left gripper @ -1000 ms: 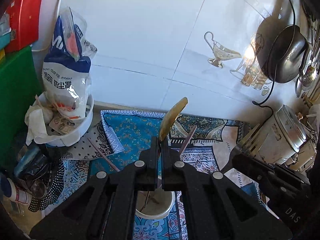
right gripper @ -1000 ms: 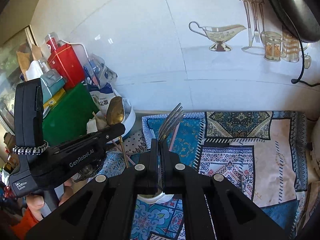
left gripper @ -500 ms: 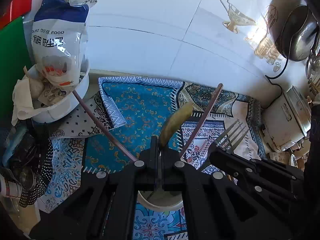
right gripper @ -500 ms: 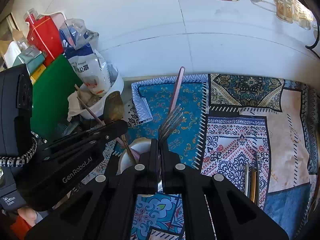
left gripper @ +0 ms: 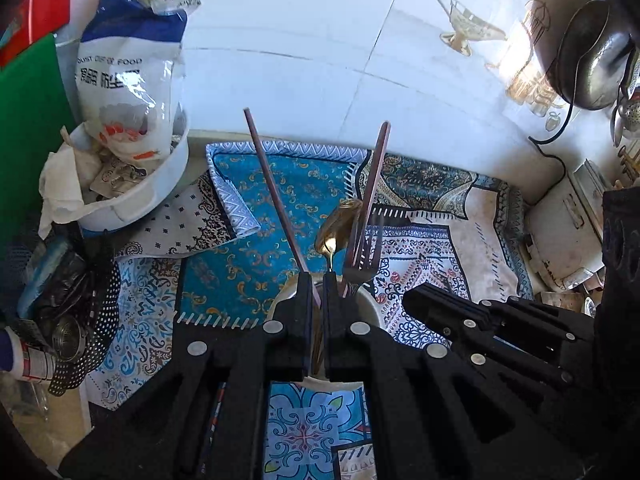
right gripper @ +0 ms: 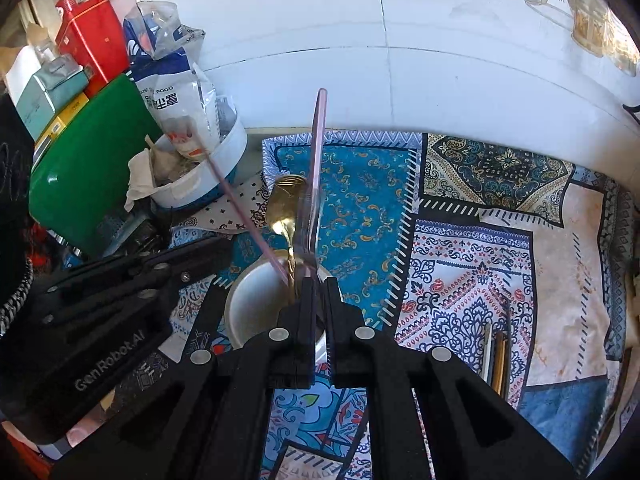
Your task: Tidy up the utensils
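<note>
A white cup (left gripper: pixel 370 300) (right gripper: pixel 250 308) stands on the patterned cloth under both grippers, with two brown chopsticks (left gripper: pixel 272 184) (right gripper: pixel 318 152) leaning out of it. A gold spoon (left gripper: pixel 336 226) (right gripper: pixel 282 204) and a steel fork (left gripper: pixel 362 252) (right gripper: pixel 306 224) stand in the cup too. My left gripper (left gripper: pixel 318 278) (right gripper: pixel 228 246) is shut just behind the spoon's stem, and from the right wrist its tips sit clear of the spoon. The jaws of my right gripper (right gripper: pixel 320 282) (left gripper: pixel 408 300) are opening. The blurred fork rises just past its tips, not pinched.
A white bowl (left gripper: pixel 132 200) holding a food bag and a green board (right gripper: pixel 88 160) crowd the left. More utensils (right gripper: pixel 496 356) lie on the cloth at the right. A rice cooker (left gripper: pixel 560 232) and a hanging pan (left gripper: pixel 588 60) stand far right, with the tiled wall behind.
Both grippers came down over the white cup. The spoon and the fork, gripped before, now stand in the cup apart from the gripper tips.
</note>
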`<state>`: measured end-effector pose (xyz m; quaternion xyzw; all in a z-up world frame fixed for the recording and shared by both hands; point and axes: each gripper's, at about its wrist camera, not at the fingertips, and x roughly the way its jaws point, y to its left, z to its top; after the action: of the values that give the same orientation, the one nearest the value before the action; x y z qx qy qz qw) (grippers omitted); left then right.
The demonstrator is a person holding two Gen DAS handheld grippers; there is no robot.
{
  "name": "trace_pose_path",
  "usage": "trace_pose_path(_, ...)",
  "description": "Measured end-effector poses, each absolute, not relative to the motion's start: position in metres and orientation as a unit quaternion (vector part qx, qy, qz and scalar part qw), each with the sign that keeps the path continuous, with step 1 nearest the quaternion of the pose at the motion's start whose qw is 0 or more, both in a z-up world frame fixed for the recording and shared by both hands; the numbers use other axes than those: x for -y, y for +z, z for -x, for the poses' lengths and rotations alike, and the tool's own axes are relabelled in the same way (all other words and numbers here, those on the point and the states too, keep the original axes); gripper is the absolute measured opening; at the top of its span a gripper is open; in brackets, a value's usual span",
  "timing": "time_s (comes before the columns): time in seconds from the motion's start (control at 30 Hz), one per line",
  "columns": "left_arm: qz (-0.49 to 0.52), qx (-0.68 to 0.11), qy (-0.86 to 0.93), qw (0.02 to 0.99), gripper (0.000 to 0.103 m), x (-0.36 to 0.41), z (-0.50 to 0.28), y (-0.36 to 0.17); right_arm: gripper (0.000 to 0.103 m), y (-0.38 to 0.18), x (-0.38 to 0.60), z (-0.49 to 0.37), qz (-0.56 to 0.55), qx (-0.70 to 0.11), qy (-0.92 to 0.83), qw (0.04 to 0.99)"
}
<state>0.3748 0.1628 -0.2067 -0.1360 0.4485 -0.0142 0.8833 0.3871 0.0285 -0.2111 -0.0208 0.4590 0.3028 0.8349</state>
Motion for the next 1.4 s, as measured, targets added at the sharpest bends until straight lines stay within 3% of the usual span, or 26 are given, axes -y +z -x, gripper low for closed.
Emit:
trace_pose_path(0.17,0.132,-0.436,-0.002,0.890,0.002,-0.158,-0.364,-0.191,0.008,-0.202,-0.013,-0.381,0.025,-0.451,0.304,0.839)
trace_pose_path(0.4,0.117,-0.421,0.009,0.899,0.008,-0.138,-0.351,-0.172,0.019,-0.181,0.017,-0.369,0.041,-0.417,0.294,0.859)
trace_pose_path(0.57,0.111,-0.413,0.006,0.904,0.022,-0.116,-0.345,-0.162,0.026,-0.168,0.043,-0.364,0.046,-0.397,0.286,0.871)
trace_pose_path(0.8,0.102,-0.412,-0.006,0.906,0.034,-0.076,-0.343,-0.161,0.032,-0.167,0.083,-0.360,0.051,-0.385,0.265,0.883)
trace_pose_path(1.4,0.071,-0.518,-0.047,0.851,0.038,0.020,-0.369,-0.250,0.032,-0.240,0.179,-0.375,0.043,-0.470,0.200,0.859)
